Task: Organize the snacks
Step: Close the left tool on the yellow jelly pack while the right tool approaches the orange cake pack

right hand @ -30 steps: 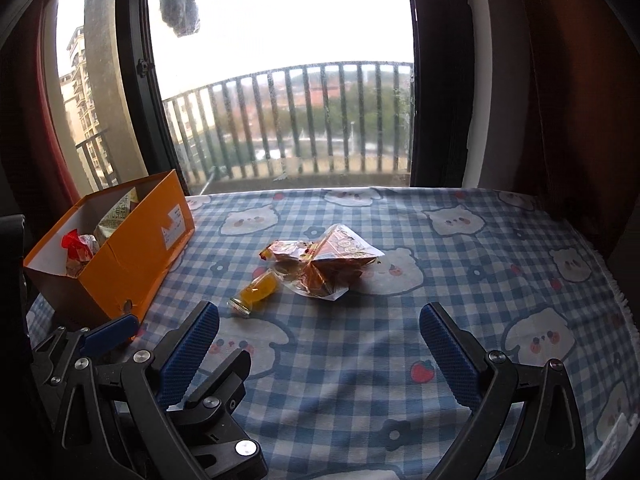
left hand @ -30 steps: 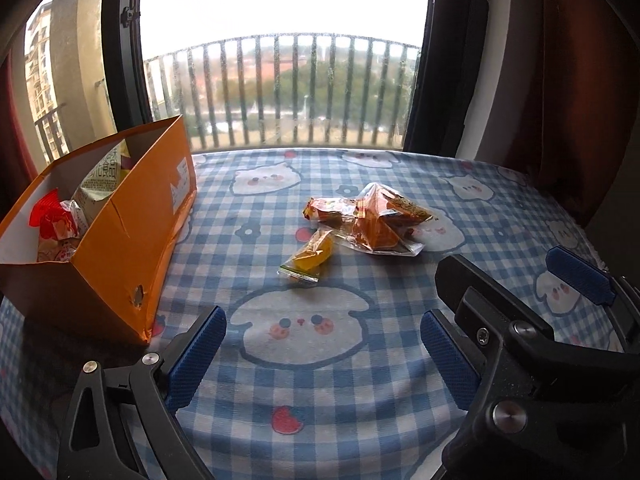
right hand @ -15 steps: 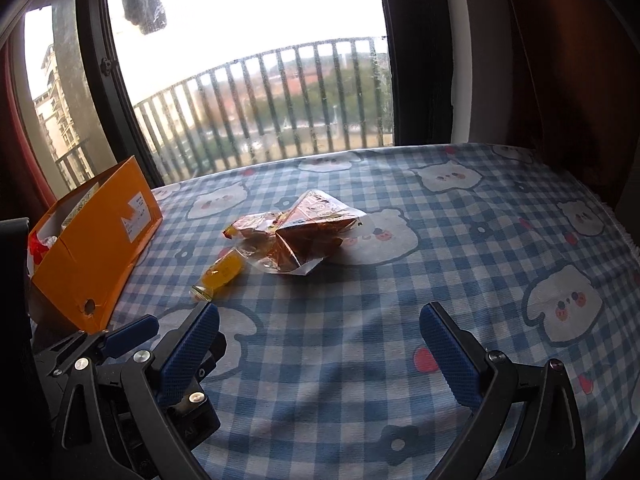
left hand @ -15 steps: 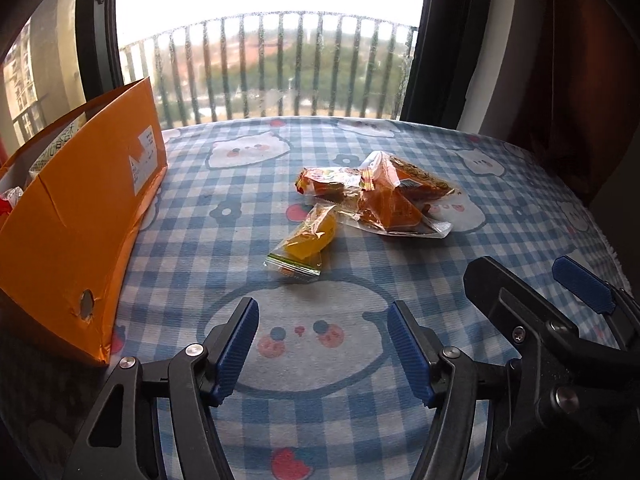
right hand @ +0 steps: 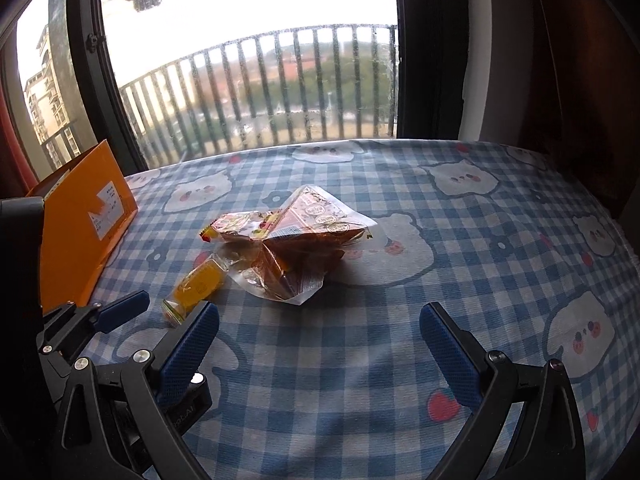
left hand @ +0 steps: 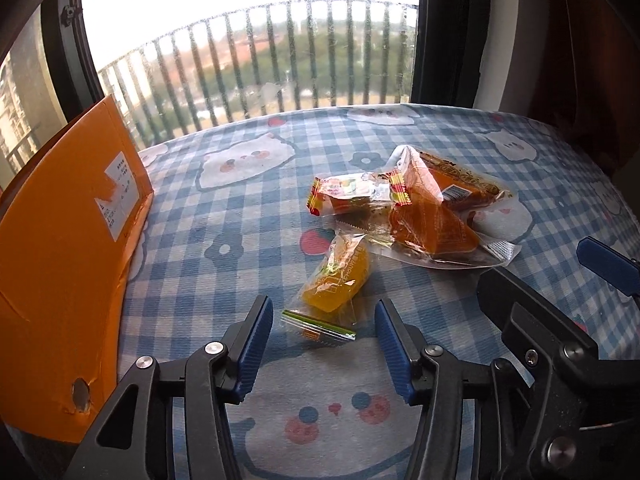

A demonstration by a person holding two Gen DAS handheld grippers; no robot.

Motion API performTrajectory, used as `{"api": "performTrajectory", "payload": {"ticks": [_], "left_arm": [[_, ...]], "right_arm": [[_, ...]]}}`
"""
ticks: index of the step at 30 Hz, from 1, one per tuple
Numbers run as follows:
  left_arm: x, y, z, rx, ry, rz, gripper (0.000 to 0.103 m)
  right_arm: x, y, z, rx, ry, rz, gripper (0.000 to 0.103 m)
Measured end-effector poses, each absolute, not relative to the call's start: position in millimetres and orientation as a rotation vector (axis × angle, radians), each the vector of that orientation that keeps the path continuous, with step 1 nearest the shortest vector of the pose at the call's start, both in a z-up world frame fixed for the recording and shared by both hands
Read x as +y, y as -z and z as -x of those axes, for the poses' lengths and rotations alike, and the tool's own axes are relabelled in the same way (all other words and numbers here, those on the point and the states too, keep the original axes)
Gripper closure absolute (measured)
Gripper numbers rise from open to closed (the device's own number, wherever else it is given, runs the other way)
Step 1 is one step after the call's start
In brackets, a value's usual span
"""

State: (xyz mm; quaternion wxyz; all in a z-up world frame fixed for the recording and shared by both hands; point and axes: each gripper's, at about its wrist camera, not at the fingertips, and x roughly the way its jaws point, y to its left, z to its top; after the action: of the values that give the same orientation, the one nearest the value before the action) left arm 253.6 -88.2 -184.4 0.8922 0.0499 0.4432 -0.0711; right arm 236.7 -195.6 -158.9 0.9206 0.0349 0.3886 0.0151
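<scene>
Crinkled clear snack packets [right hand: 292, 252] piled mid-surface on blue checked cloth [right hand: 400, 360]; yellow wrapped sweet [right hand: 198, 282] beside; orange cardboard box [right hand: 86, 228] left; right claw [right hand: 318, 350] spread wide.

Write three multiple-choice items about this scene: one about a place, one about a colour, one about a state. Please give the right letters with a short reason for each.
1. Where does the orange box stand, seen from the left wrist camera?
A. left of the snacks
B. right of the snacks
C. on top of the snacks

2. What colour is the small jelly packet nearest the left gripper?
A. green
B. yellow-orange
C. purple

3. How is the left gripper now?
A. shut on the packet
B. open, packet's near end between its fingertips
C. out of view

Answers: 1 A, the box fills the left edge of the view. 2 B, its contents are yellow-orange. 3 B, both blue pads stand apart, not touching the wrapper.
</scene>
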Motion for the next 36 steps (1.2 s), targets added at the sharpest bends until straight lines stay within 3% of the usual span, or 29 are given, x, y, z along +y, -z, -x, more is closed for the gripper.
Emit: {"api": "performTrajectory", "payload": {"ticks": [14,36], "left_arm": [[-92.4,186.3,-270.8,0.889,0.198,-0.100,0.074],[-89.4,139.2,-272.1,0.819,0.138,-0.069,0.075]], "right_arm": [[-192.1,162.5,-259.6,0.823,-0.020,-0.068,0.001],[-185.0,123.7,-270.9,0.746,-0.009,-0.072,0.001]]}}
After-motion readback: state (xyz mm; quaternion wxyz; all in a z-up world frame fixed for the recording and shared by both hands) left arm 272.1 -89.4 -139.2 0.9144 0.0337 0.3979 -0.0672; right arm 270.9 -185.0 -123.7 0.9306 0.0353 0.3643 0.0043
